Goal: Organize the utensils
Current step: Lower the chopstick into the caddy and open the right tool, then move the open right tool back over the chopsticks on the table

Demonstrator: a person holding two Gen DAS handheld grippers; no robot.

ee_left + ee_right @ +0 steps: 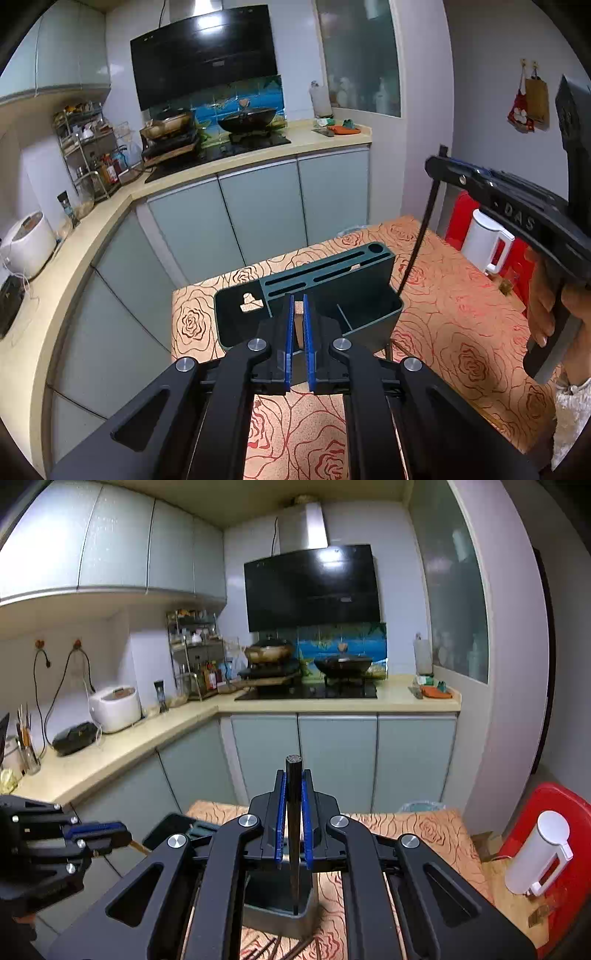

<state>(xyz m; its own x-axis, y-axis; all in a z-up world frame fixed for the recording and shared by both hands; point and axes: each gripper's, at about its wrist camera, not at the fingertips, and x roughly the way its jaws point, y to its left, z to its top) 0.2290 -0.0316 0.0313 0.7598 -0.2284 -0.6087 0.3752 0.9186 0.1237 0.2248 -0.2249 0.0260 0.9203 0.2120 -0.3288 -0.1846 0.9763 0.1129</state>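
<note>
The rose-patterned surface (461,295) carries a dark green utensil holder (317,295), which serves as the landmark here. The holder lies near the surface's far-left corner, its long axis running toward the kitchen cabinets, with slots along its top and an open compartment at its near end.

Right of the holder, the right gripper (443,162) is held level and high above it, a bare hand (554,306) wrapped around its handle. Its jaws are clamped on a single dark chopstick (294,812), whose long axis runs nearly vertical: blunt end up, thin tip pointing down into the holder's open compartment.

The left gripper (298,332) hovers just over the holder's near end, jaws drawn narrow with nothing between them.

More chopsticks (273,949) lie beside the holder's base, mostly cut off by the frame edge.
</note>
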